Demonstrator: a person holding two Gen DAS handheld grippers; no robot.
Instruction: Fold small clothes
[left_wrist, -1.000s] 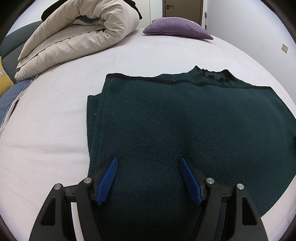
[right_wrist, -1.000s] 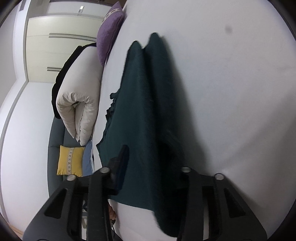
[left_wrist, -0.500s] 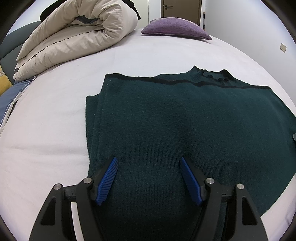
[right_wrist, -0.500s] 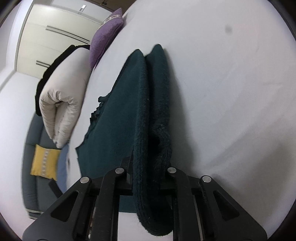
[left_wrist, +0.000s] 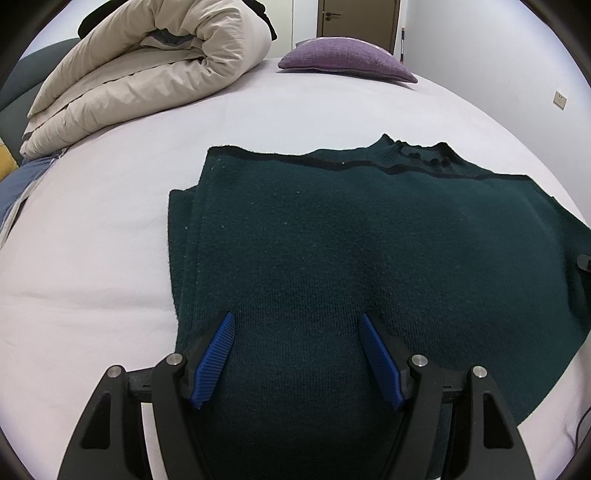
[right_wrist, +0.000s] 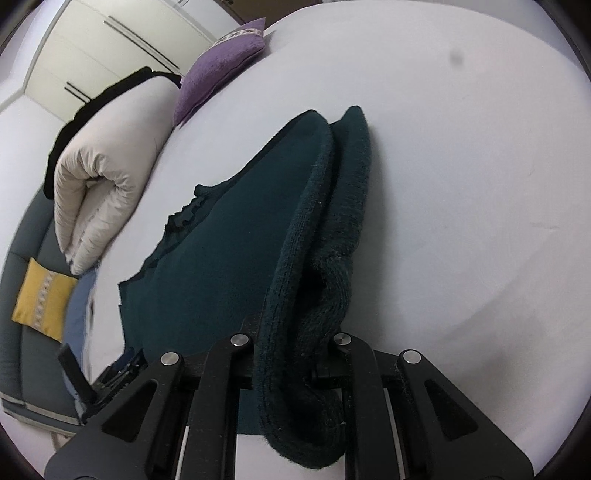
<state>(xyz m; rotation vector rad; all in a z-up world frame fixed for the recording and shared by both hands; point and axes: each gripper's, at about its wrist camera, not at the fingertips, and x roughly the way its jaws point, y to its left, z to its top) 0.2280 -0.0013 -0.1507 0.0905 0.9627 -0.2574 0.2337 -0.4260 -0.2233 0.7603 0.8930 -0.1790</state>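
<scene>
While the left gripper (left_wrist: 295, 354) hangs with its jaws spread wide over the near hem, the sweater (left_wrist: 369, 251) lies flat on the bed (left_wrist: 110, 240) in the left wrist view, its dark green knit filling the gap between the two blue pads (left_wrist: 216, 356) and reaching past both; whether the pads touch the cloth cannot be told. Its collar points away from the camera, and a folded layer shows along its left edge. The pale sheet runs to a white wall and a brown door (left_wrist: 357, 18) at the far end. A rolled beige duvet (left_wrist: 147, 70) lies at the far left of the bed, and a purple pillow (left_wrist: 347, 59) sits near the door, both well apart from the sweater. A small dark part of the other tool shows at the sweater's right edge. From the right wrist view, the right gripper (right_wrist: 295, 354) is clamped on the sweater (right_wrist: 221, 258), a thick doubled edge of knit bunched between the black fingers and sagging below them, while the rest of the garment stretches flat across the bed (right_wrist: 480, 184) to the left. The bunched fold hides the pads. Beyond lie the duvet (right_wrist: 99, 177) and the pillow (right_wrist: 218, 70), with pale wardrobe doors (right_wrist: 110, 40) behind them. A yellow cushion (right_wrist: 44, 299) rests on a grey sofa (right_wrist: 18, 350) at the left edge.
</scene>
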